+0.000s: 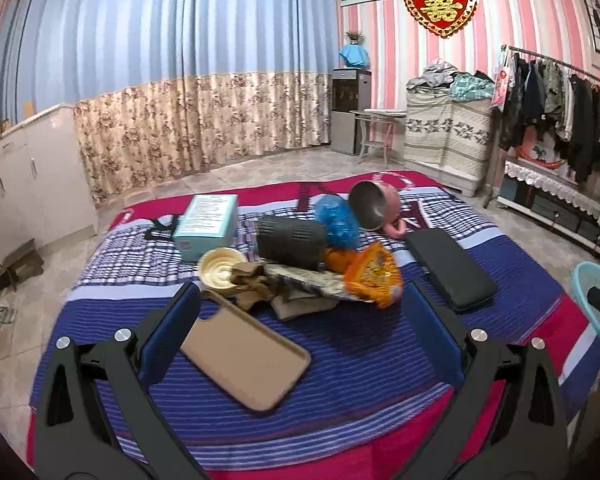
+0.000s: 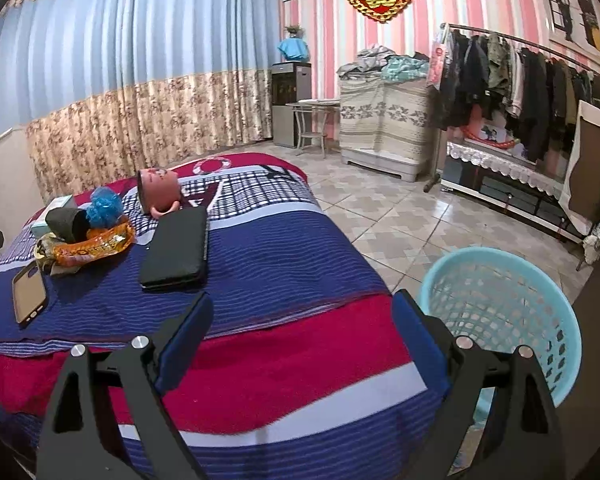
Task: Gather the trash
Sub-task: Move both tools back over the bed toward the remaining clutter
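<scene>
Nothing looks collected yet: the basket (image 2: pixel 500 312) on the floor right of the bed (image 1: pixel 340 360) shows no trash inside. On the bed, left to right, lie a phone case (image 1: pixel 246 360), crumpled paper (image 1: pixel 260 284) and an orange wrapper (image 1: pixel 374 276), beside a black case (image 1: pixel 450 268). Left gripper (image 1: pixel 300 332) hovers over them, jaws apart and empty; right gripper (image 2: pixel 300 340) likewise. Tiled floor, curtains left, clothes rack (image 2: pixel 540 80) right.

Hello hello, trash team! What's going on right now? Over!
Left gripper open, empty, above the bed. Right gripper open, empty, near the blue basket. Orange wrapper not yet picked up. Phone case lies right under the left fingers.
</scene>
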Demonstrator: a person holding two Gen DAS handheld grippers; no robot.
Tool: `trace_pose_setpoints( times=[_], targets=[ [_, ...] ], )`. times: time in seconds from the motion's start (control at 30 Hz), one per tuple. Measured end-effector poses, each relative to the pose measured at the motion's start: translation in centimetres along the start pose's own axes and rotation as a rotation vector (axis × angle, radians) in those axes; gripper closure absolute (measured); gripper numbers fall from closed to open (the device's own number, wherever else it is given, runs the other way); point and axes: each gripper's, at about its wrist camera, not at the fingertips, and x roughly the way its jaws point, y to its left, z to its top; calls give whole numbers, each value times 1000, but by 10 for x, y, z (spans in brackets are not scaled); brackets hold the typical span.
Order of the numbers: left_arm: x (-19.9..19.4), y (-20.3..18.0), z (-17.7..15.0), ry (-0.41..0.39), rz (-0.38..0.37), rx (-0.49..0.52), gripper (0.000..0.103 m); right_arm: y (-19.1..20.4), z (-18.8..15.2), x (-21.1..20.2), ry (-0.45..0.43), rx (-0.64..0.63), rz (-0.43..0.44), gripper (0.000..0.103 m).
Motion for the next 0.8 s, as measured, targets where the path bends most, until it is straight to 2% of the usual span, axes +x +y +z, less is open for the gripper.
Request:
trace_pose_setpoints(
  times=[0.17, 0.33, 0.57, 0.8],
  targets=[
    [5, 17, -2, 8, 28, 11, 6, 16, 2, 11, 14, -21, 24, 14],
    [10, 37, -7, 22, 42, -20, 6, 36, 4, 22, 26, -51, 53, 14],
    [31, 58, -17, 77, 64, -44, 6, 69, 5, 44, 50, -115, 92, 14],
    [48, 67, -23, 116, 59, -58, 6, 106, 10, 60, 68, -168, 179, 14]
  ],
)
